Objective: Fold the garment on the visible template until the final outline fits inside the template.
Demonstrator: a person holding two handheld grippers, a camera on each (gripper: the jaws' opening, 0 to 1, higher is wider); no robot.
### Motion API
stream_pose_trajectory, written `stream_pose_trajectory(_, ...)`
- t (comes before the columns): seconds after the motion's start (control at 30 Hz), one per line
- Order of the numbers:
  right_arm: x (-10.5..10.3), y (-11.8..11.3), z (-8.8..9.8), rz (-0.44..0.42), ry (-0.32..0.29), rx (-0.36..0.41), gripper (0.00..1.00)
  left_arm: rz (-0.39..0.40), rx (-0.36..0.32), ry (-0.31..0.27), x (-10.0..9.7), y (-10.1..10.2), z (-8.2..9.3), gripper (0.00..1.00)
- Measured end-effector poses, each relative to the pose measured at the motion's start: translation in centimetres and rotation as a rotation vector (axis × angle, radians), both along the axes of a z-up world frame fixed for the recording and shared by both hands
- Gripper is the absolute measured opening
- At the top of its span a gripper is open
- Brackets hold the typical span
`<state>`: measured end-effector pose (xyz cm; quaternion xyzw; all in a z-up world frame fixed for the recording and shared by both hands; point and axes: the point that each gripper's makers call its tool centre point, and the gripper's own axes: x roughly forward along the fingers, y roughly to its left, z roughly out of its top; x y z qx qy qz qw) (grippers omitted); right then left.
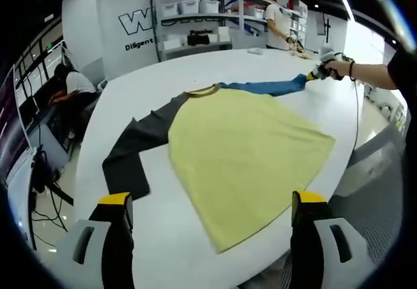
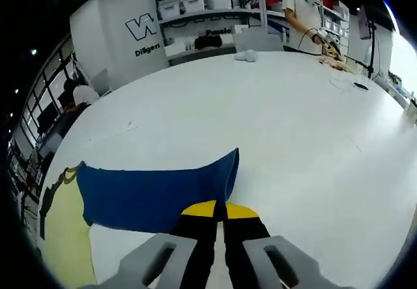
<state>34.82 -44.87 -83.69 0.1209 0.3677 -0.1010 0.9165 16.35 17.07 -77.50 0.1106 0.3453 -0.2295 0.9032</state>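
Spread flat on the white bench (image 1: 195, 250) lies a shirt (image 1: 244, 152), yellow body in the middle of the left gripper view, collar toward 12 o'clock, hem toward 6 o'clock. Dark sleeve (image 1: 133, 149) bent away toward 8 o'clock, cuff end near the left gripper (image 1: 212, 214). Blue sleeve (image 1: 267, 87) pulled out straight toward 2 o'clock, ending at the right gripper (image 1: 317, 73), held there by a hand (image 1: 339, 69).

In the right gripper view, blue sleeve (image 2: 156, 194) running off toward 9 o'clock, its cuff edge meeting the yellow tips of the right gripper (image 2: 219, 212). Jaws there pressed together, pinching the sleeve end, by the look of it. Left jaws spread wide apart, nothing between them, hovering above the hem side of the shirt.

No template outline discernible on the bench in either view.

Probably light, thin knit: soft, limp, no stiffness at all, likely to sag and crease between two grip points and to drag on the bench rather than slide cleanly. Not fragile, not slippery. Best held at edges: cuff, shoulder seam, hem corner, with a pinch through one layer only. For the sleeve fold, a hold on the cuff seems right, carried over toward the body. Risk of bunching if lifted by the middle of the cloth.

Shelves (image 2: 202, 22) with bins and people beyond the far edge of the bench.
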Motion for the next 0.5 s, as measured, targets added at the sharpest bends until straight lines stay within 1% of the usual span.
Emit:
stream_pose_trajectory(0.03, -1.2, 1.5, 1.3, 0.001, -0.004, 0.0, 0.0, -0.002, -0.003, -0.001, 0.0, 0.0, 0.0, 0.99)
stream_pose_trajectory(0.07, -1.9, 2.7, 2.2, 0.006, -0.007, 0.002, 0.0, -0.002, -0.003, 0.0, 0.0, 0.0, 0.0, 0.99)
stream_pose_trajectory(0.1, -1.8, 3.0, 2.6, 0.012, -0.013, 0.007, 0.0, -0.002, -0.004, 0.0, 0.0, 0.0, 0.0, 0.99)
stream_pose_trajectory(0.2, -1.3, 3.4, 3.0, 0.032, -0.02, 0.005, 0.0, 0.008, 0.004, -0.002, 0.0, 0.2, 0.0, 0.99)
stream_pose_trajectory(0.27, -1.2, 4.3, 3.3, 0.051, -0.022, 0.004, 0.0, 0.01, -0.003, -0.004, -0.1, 0.2, 0.0, 0.99)
stream_pose_trajectory(0.3, -0.6, 4.6, 3.5, 0.064, -0.027, 0.012, 0.0, 0.011, -0.008, -0.002, -0.2, 0.2, 0.0, 0.99)
stream_pose_trajectory(0.47, 0.2, 6.3, 4.4, 0.103, -0.046, 0.024, 0.0, 0.01, -0.015, -0.003, -0.2, 0.0, 0.0, 0.99)
stream_pose_trajectory(0.5, 0.5, 7.0, 4.7, 0.118, -0.055, 0.032, 0.0, 0.008, -0.016, -0.005, -0.2, -0.1, 0.1, 0.99)
